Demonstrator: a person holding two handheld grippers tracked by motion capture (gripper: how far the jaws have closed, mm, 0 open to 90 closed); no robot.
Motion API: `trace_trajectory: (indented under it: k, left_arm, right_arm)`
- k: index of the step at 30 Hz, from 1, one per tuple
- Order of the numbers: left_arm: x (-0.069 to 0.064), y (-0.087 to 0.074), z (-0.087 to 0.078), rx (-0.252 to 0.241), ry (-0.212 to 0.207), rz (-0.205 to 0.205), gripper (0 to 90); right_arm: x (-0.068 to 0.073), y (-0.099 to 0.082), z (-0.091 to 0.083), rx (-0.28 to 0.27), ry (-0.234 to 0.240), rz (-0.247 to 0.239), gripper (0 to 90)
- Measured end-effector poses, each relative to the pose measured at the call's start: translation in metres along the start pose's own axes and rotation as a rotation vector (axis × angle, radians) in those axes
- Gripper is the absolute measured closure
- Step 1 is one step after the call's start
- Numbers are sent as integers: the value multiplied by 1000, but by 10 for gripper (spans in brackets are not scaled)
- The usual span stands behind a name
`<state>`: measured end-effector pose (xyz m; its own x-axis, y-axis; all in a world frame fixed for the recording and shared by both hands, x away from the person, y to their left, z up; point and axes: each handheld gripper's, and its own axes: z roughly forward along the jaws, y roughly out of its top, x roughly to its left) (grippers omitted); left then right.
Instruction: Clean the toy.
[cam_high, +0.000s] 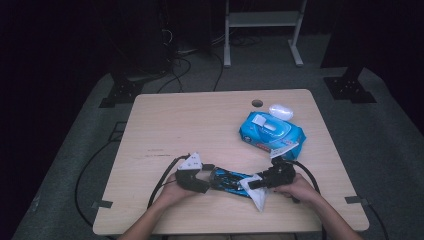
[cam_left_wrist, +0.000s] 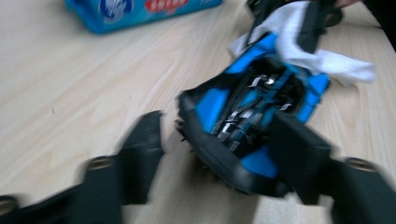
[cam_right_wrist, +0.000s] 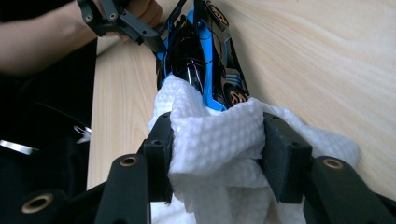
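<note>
1. Clamping a white wet wipe (cam_right_wrist: 217, 140) around the shoe's end, the right hand-held gripper (cam_right_wrist: 217, 149) grips it.
2. Left hand-held gripper (cam_left_wrist: 210, 149) stands released around the blue-and-black cleated shoe (cam_left_wrist: 254, 116).
3. Shoe lies on the desk (cam_high: 200, 125), near its front edge.

The right gripper (cam_right_wrist: 217, 149) has both black jaws pressed into a white waffle-textured wipe (cam_right_wrist: 219, 144), one pad on each side of the bunched cloth. The wipe wraps over the near end of a black and blue shoe (cam_right_wrist: 201, 51), which stretches away across the pale wooden table (cam_right_wrist: 317, 60). At the far end, top left, the left gripper (cam_right_wrist: 123, 21) sits right against the shoe, with the person's hand (cam_right_wrist: 140, 9) and forearm behind it. More wipe spills out to the right, lying on the tabletop.
</note>
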<state>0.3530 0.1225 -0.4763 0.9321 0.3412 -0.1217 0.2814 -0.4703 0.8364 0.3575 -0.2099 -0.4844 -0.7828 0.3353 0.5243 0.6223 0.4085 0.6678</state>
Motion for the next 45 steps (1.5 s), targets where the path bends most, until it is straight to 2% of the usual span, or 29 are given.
trace_trajectory:
  k: [1,3,7,8,10,11,13,14,16,21,24,26,27,29,30,33,36,40,42,44,45]
  left_arm:
    - [3,0,1,6,-21,-23,265]
    - [8,1,2,25,-62,-58,254]
    - [14,4,4,76,-142,-87,245]
    - [15,4,5,81,-159,-94,250]
    - [14,6,6,78,-209,-66,341]
    - [12,8,6,88,-203,-41,384]
    - [10,11,4,104,-189,15,400]
    - [8,12,2,94,-163,53,433]
    - [4,14,1,94,-126,111,462]
    - [2,14,0,82,-55,176,462]
    - [0,15,1,80,22,228,461]
    - [3,15,0,74,56,222,460]
    - [6,14,-1,69,62,205,456]
    - [9,13,-2,66,75,190,429]
    - [11,12,-2,69,81,175,386]
    - [10,10,-2,71,63,169,365]
    - [7,9,1,67,23,161,364]
    - [4,10,0,54,-6,148,321]
    - [3,10,-1,41,-14,143,310]
    - [3,10,-2,50,-7,148,314]
    - [4,9,-2,49,-11,143,320]
  right_arm:
    - [4,1,0,3,-17,-31,506]
    - [9,3,-1,9,-41,-58,506]
    - [23,4,-1,5,-112,-188,507]
    - [28,4,-1,4,-133,-227,507]
    - [31,4,0,-1,-152,-266,506]
    - [32,4,0,-3,-155,-270,508]
    - [31,2,-2,-17,-138,-273,533]
    - [30,2,-4,-32,-130,-264,556]
    - [30,5,-8,-62,-156,-266,578]
    - [35,11,-6,-55,-223,-324,581]
    - [39,17,-4,-50,-290,-376,580]
    - [40,23,-1,-53,-341,-406,574]
    - [39,26,1,-56,-355,-413,573]
    - [36,32,4,-54,-362,-419,569]
    - [36,33,6,-55,-362,-421,569]
    - [40,31,9,-43,-373,-451,564]
    - [45,30,8,-31,-378,-470,551]
    - [49,27,3,-33,-364,-453,517]
    - [49,26,-1,-43,-356,-434,539]
    - [50,24,-5,-49,-358,-429,566]
    - [51,23,-7,-54,-361,-428,606]
